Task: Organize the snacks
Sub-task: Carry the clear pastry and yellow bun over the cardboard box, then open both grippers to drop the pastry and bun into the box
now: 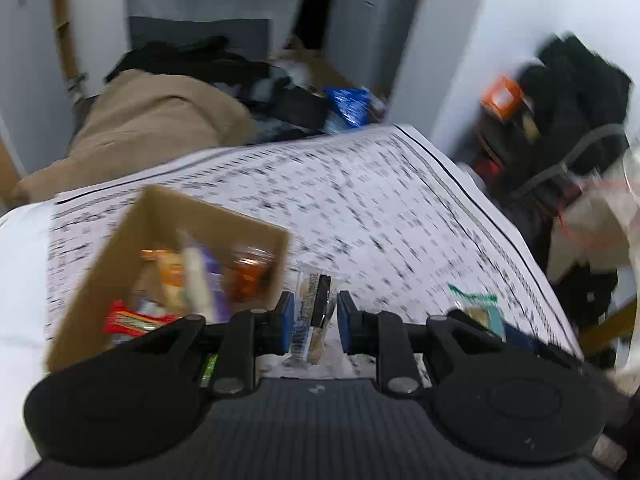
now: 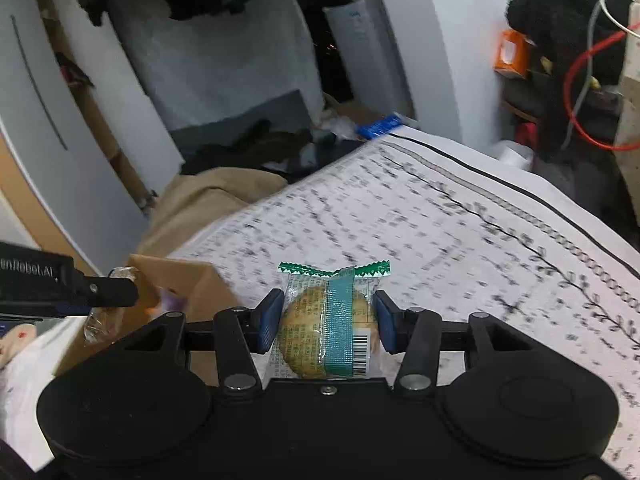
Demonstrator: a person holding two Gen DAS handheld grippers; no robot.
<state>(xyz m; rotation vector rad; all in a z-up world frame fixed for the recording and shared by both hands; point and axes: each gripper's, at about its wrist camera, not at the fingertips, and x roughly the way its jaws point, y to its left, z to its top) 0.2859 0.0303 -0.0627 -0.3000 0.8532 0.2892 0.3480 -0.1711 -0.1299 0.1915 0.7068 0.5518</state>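
Note:
My left gripper (image 1: 316,314) is shut on a clear-wrapped snack with a black label (image 1: 318,300), held above the table just right of the cardboard box (image 1: 120,248). The box holds several snacks, among them a red pack (image 1: 132,322) and an orange jelly cup (image 1: 252,276). My right gripper (image 2: 328,320) is shut on a round biscuit in a clear wrapper with a green band (image 2: 336,320), lifted off the cloth. In the right wrist view the left gripper (image 2: 120,292) reaches in from the left over the box (image 2: 188,280). The green-banded biscuit (image 1: 478,308) also shows in the left wrist view.
A white cloth with a black print (image 2: 460,240) covers the table. Behind its far edge lie a beige garment (image 1: 160,120), dark clothes and a blue packet (image 1: 348,106). To the right are a black bag (image 1: 568,92), an orange box (image 1: 502,98) and a red cable (image 2: 580,80).

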